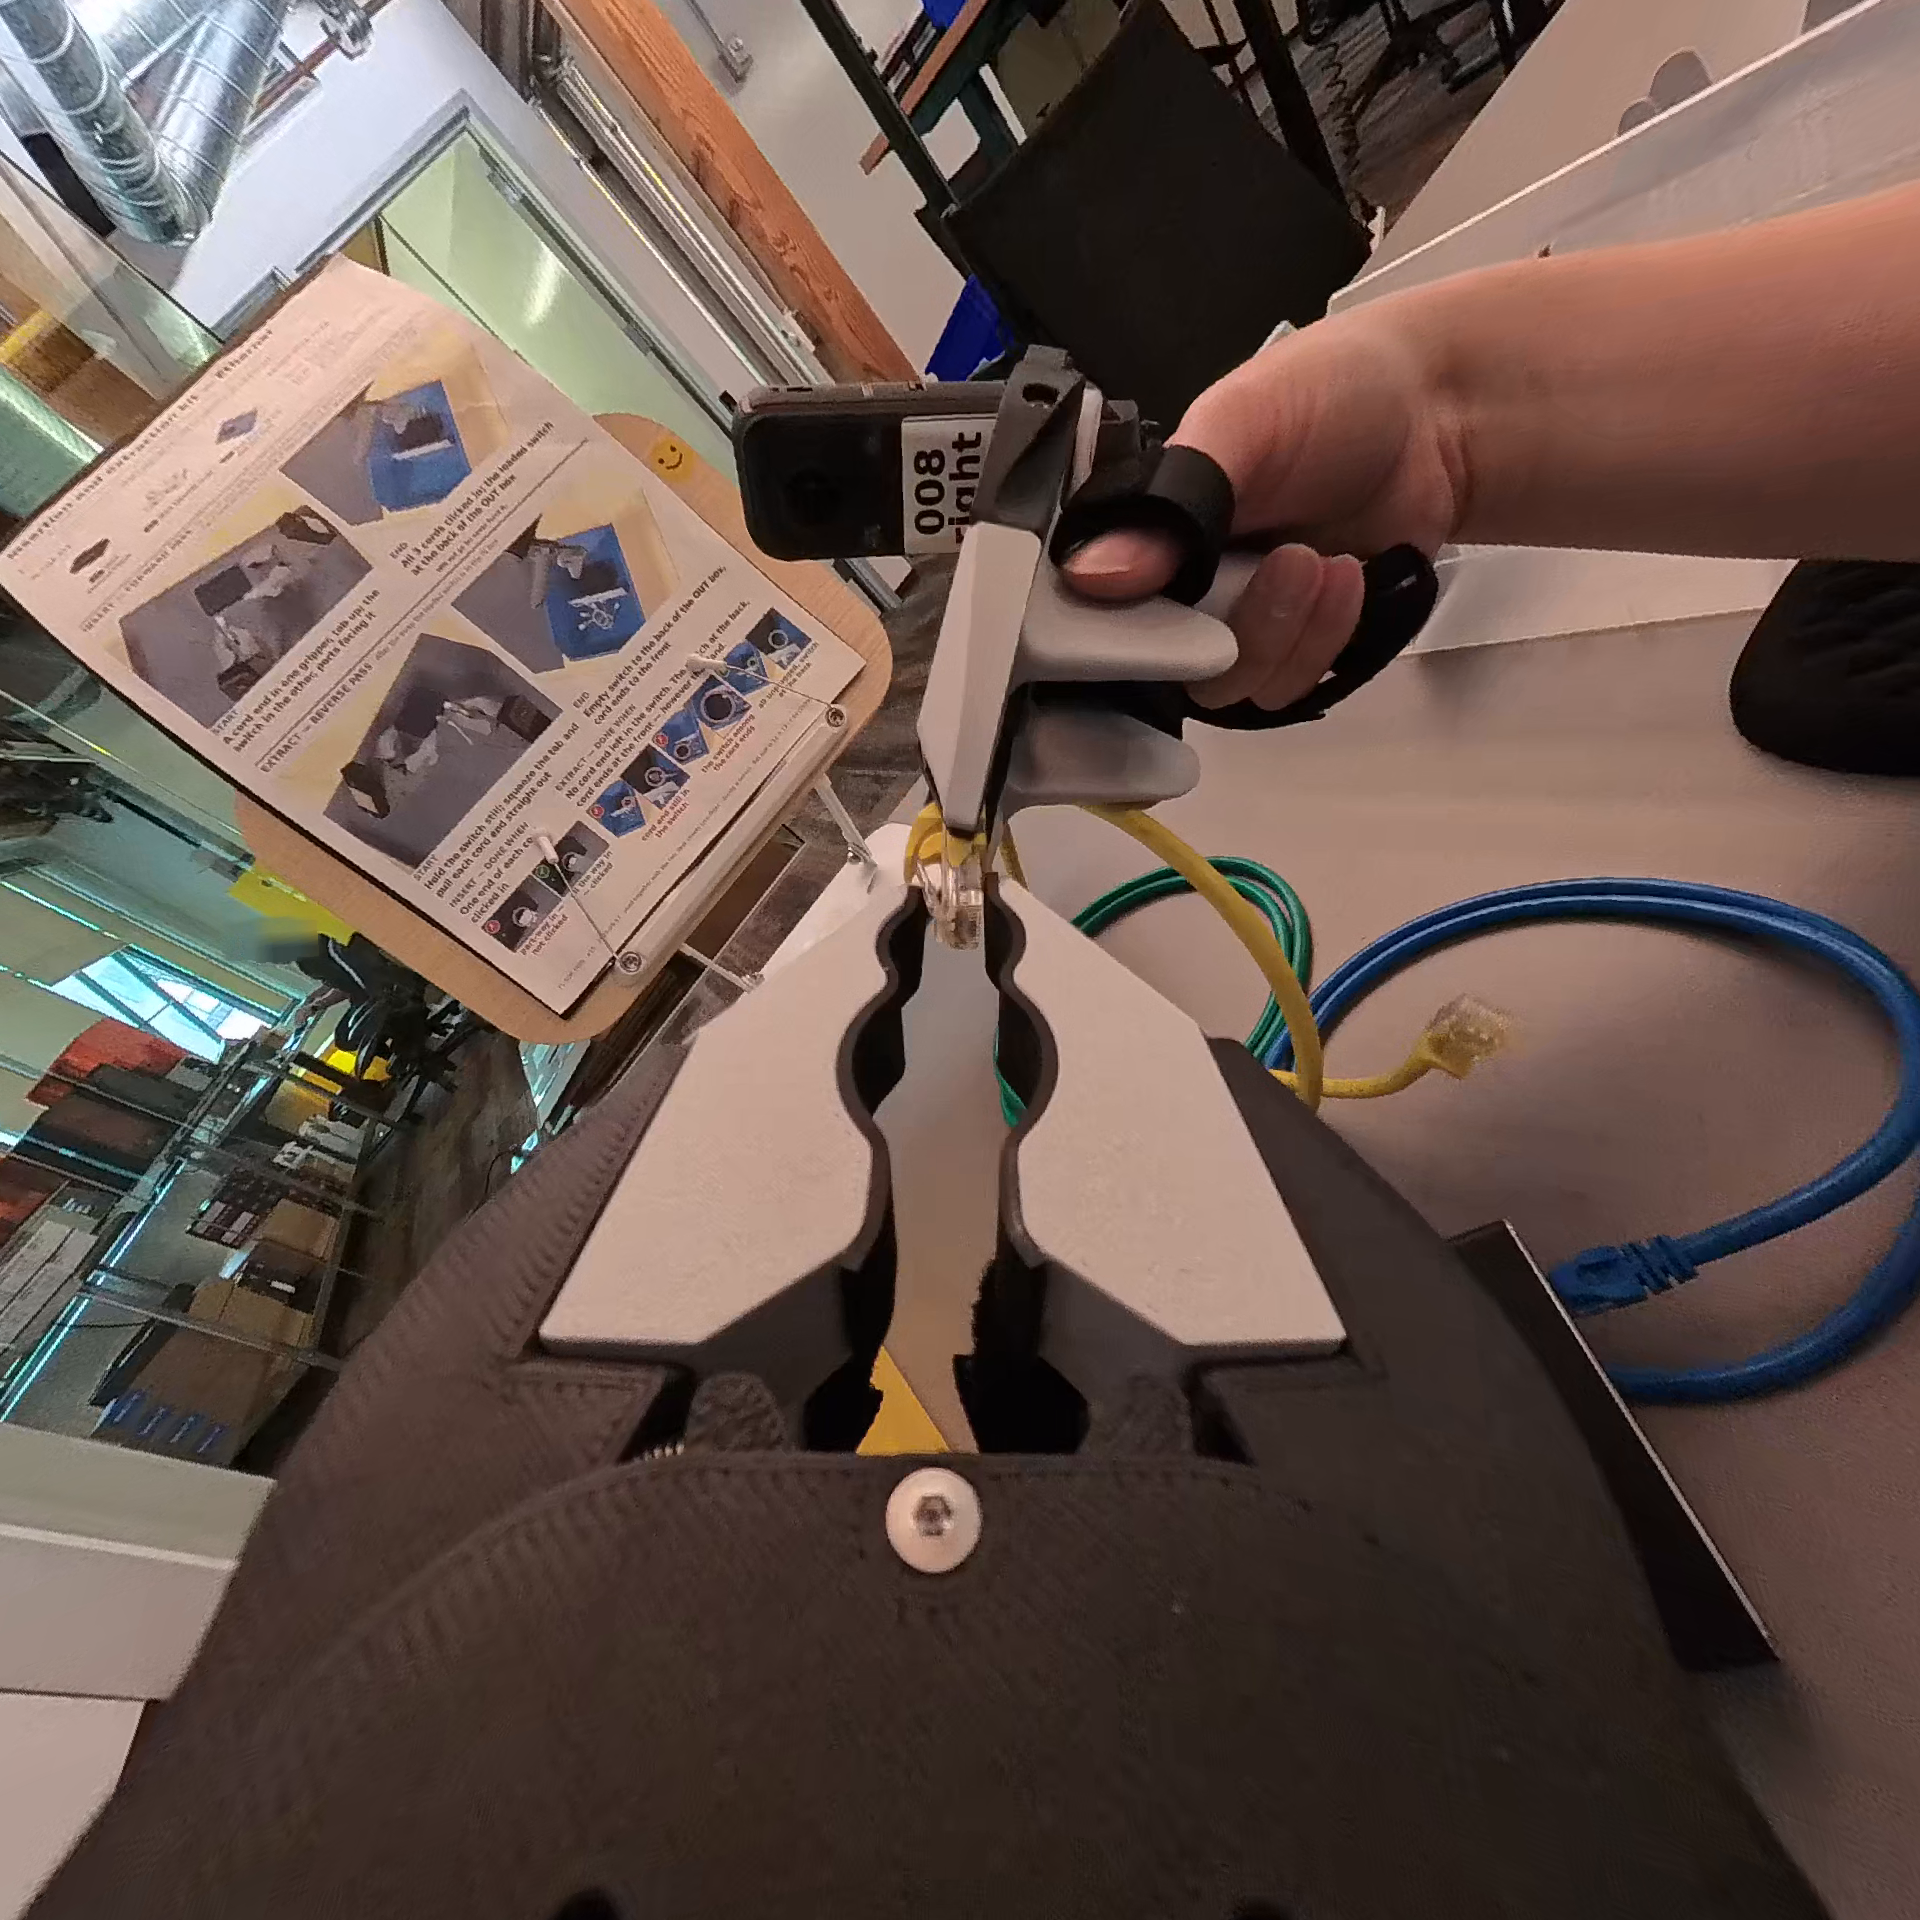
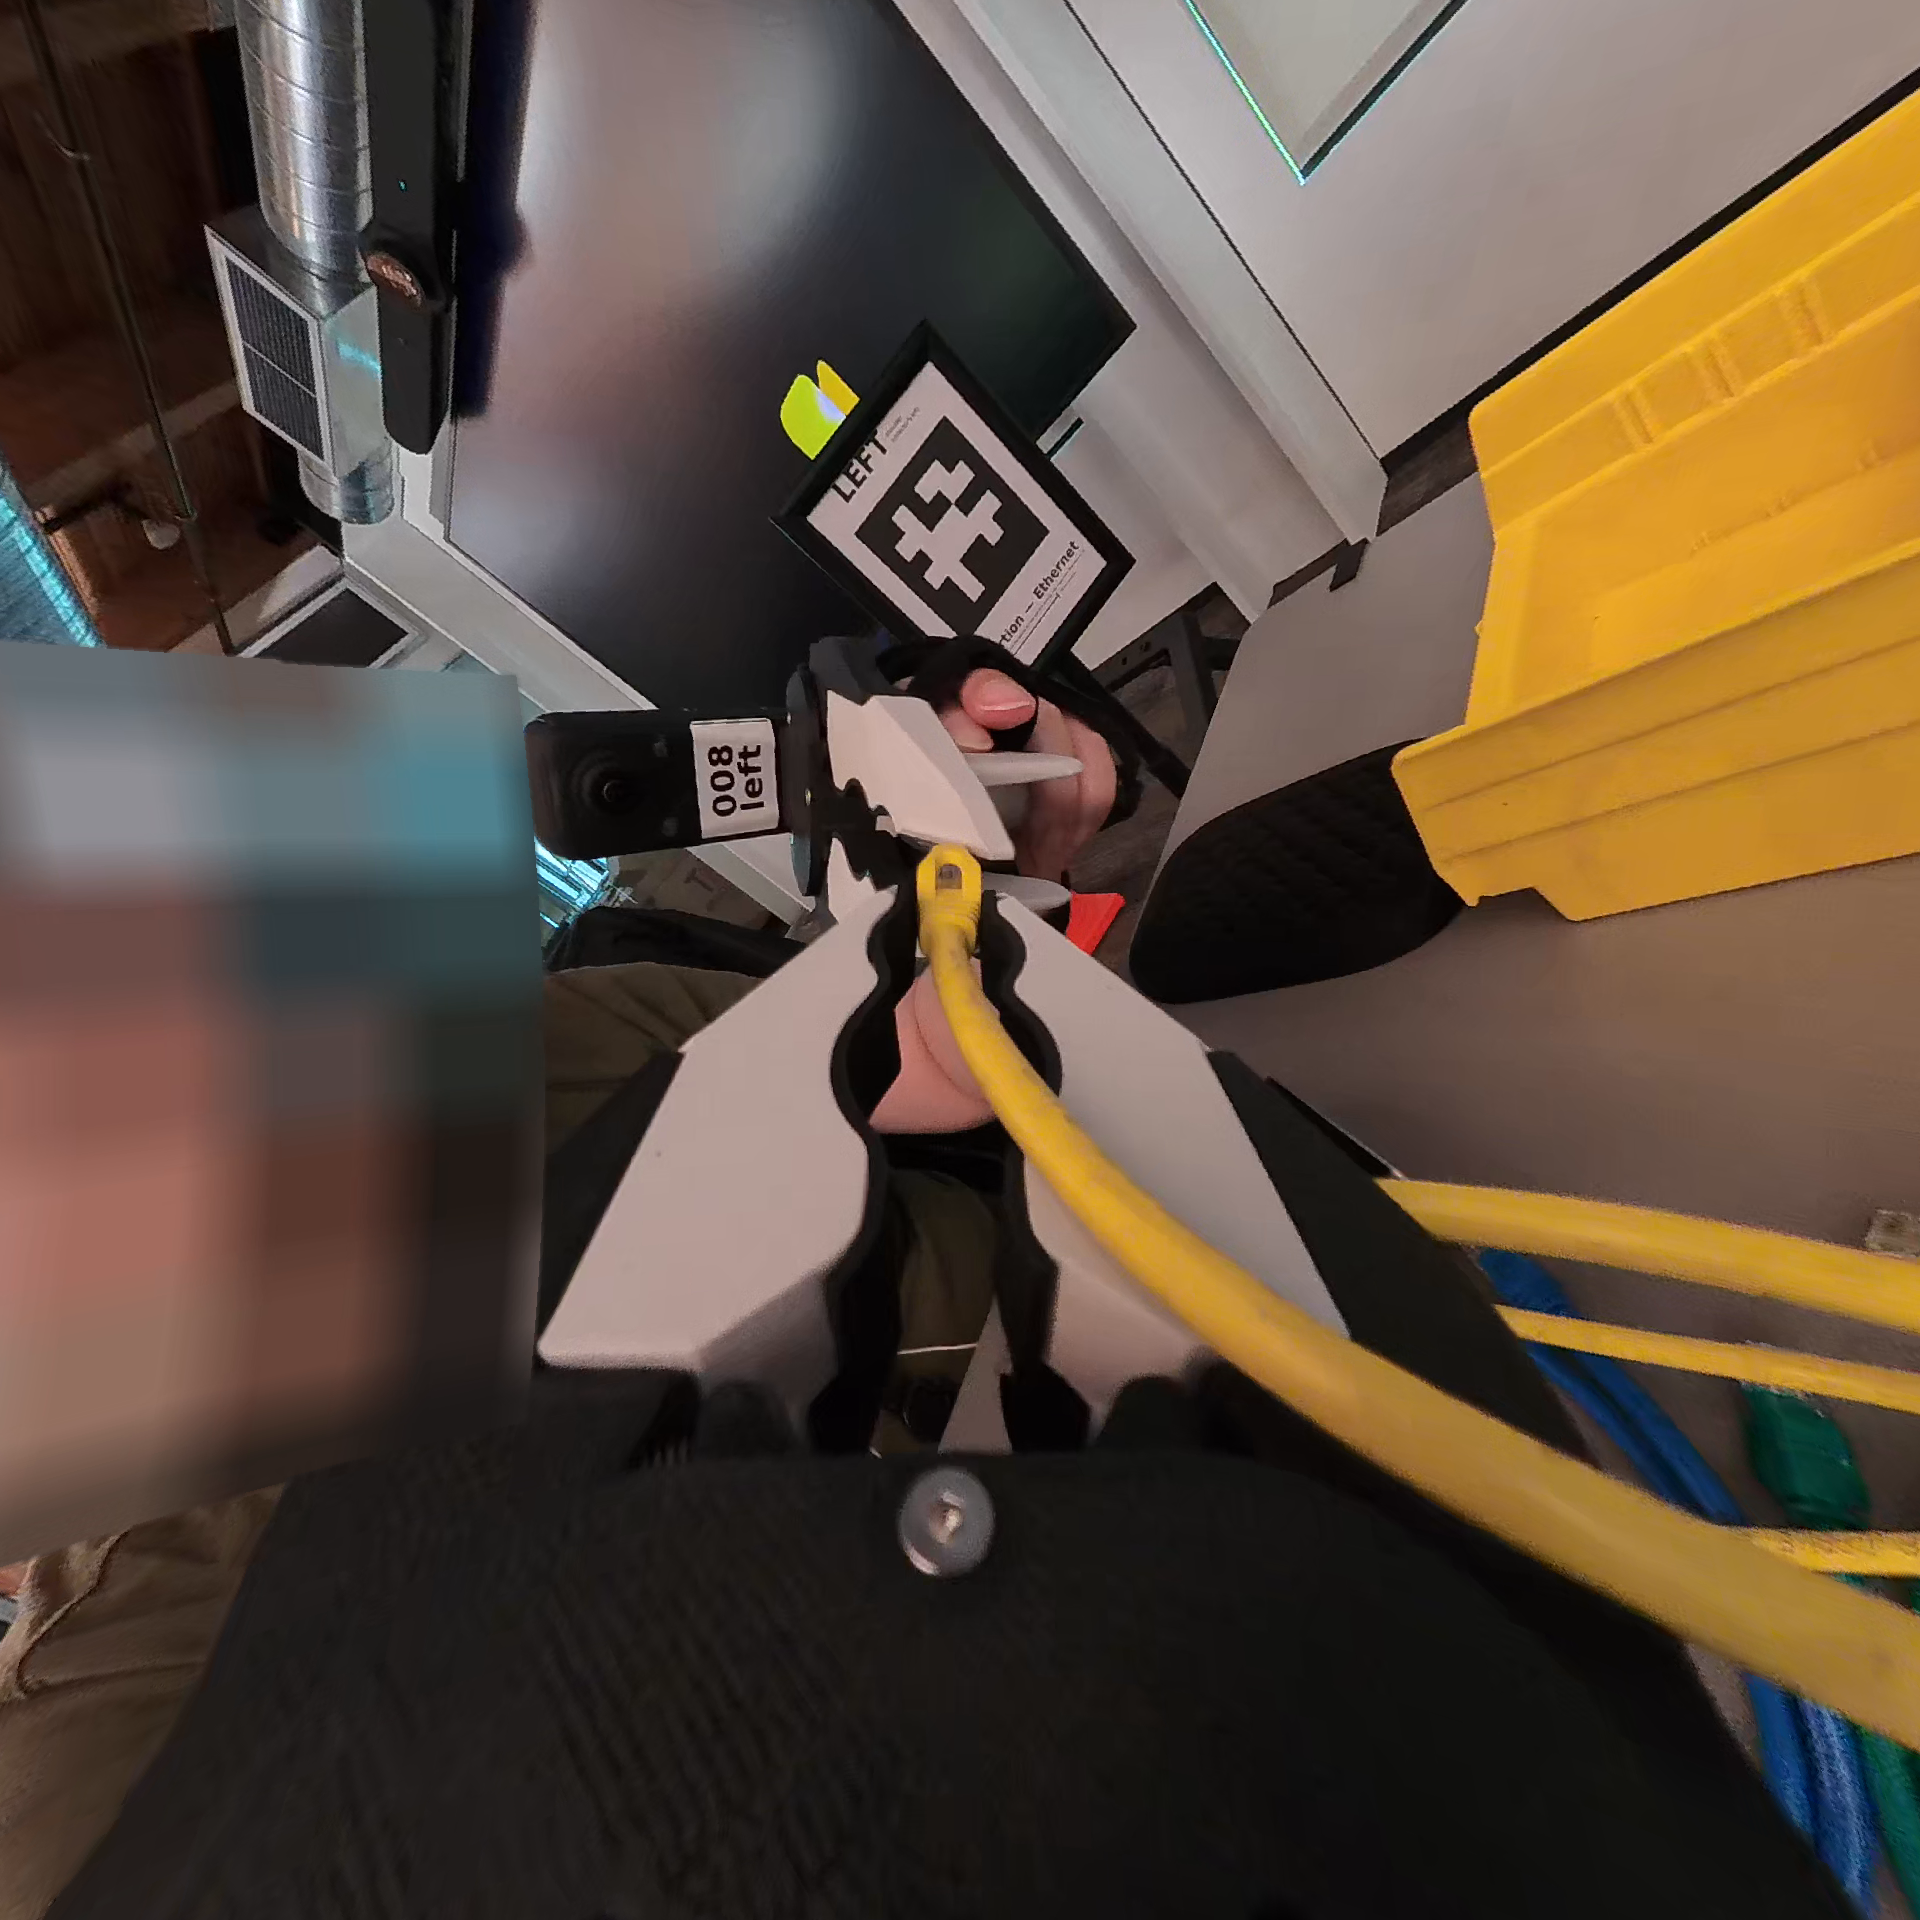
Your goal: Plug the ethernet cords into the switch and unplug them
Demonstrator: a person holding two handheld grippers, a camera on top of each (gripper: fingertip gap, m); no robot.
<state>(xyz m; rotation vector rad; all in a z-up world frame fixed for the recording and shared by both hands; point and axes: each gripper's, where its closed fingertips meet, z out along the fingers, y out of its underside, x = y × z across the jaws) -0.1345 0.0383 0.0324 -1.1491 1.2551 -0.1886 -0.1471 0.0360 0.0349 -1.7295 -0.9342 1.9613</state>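
Yellow, blue and green: three ethernet cords are counted, one of each colour. The yellow cord (image 2: 971, 1023) is pinched just behind its clear plug (image 1: 956, 896) by the nearly closed right gripper (image 1: 964, 831). The plug's tip sits between the tips of the left gripper (image 1: 958, 935), parted slightly, contact unclear. The blue cord (image 1: 1766, 1226) and green cord (image 1: 1184, 883) lie on the grey table (image 1: 1558, 810).

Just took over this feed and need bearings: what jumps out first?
The right tool pinches the yellow ethernet cord just behind its plug, held up right at the left tool tips. Blue cord and green cord lie looped on the grey table; a yellow bin stands at right.
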